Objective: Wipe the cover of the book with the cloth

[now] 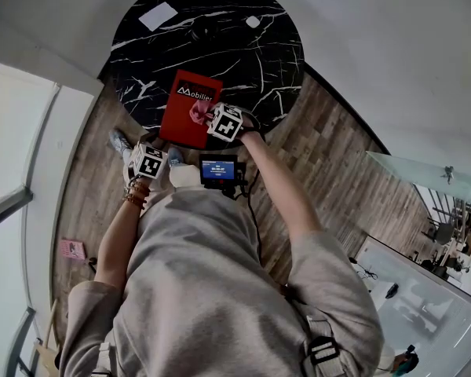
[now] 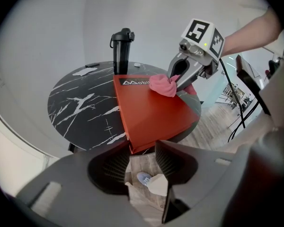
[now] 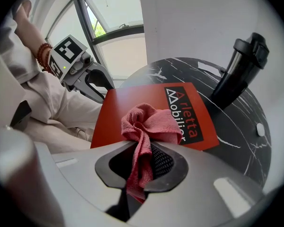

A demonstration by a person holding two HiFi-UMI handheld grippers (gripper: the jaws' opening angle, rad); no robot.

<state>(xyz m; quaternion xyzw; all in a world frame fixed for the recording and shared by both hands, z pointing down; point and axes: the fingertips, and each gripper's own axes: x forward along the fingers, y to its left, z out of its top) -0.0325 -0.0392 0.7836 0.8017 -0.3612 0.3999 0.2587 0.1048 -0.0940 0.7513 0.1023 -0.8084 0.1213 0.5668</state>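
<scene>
The round black marble counter [image 1: 243, 45] carries a red book [image 1: 190, 110], which lies flat on its near side. The near corner of the book seems to reach a little over the rim. A black flask [image 2: 122, 51] stands upright behind the book, on the far side.

The right gripper [image 3: 143, 157] has its jaws closed on a pink cloth [image 3: 149, 124]. The bunched end of the cloth sticks out in front and rests on the book cover. The left gripper [image 2: 141, 160] hangs near the book's near corner. Its jaws are apart and hold nothing; only the floor shows between them.

I judge the book to be stiff and smooth, so it may slide on the polished stone, and the left jaws could steady it at the near edge. The cloth is soft and light, and it is best held by its middle so that a wad stays free for rubbing.
</scene>
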